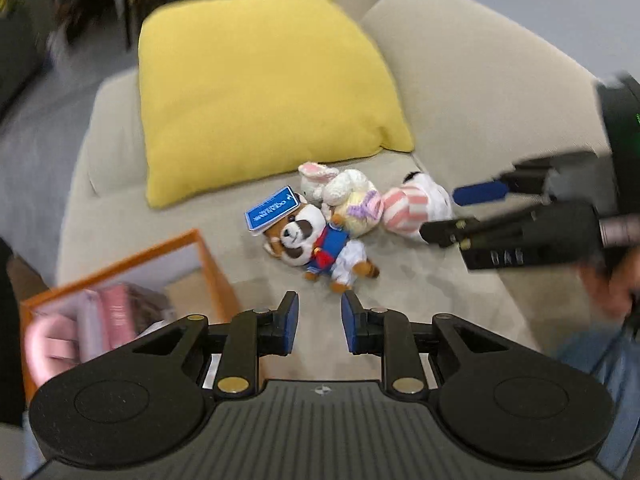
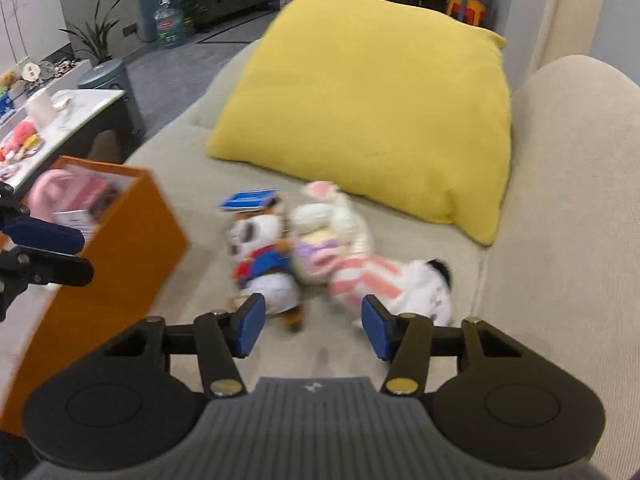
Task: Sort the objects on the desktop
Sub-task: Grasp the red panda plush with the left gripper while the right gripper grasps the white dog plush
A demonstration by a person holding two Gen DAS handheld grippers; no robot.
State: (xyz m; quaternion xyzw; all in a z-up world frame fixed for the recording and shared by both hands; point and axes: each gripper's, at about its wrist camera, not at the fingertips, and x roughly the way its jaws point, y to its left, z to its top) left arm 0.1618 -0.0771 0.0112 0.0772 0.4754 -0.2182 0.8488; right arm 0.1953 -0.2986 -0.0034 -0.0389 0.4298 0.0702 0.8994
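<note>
Blurred plush toys [image 2: 320,256] are hardly made out; orange box [image 2: 120,248] contents smeared; both grippers' fingers [image 1: 290,322] apart, empty.

Yellow cushion [image 1: 256,92] on beige sofa [image 1: 480,92]; water jug [image 2: 168,26] behind.

Before you, three plush toys huddled touching on the beige seat: raccoon plush [image 1: 320,246] in blue outfit, on its back, blue tag at its head; cream bunny plush [image 1: 344,196]; pink-striped white plush [image 1: 414,206], lying sideways.
</note>
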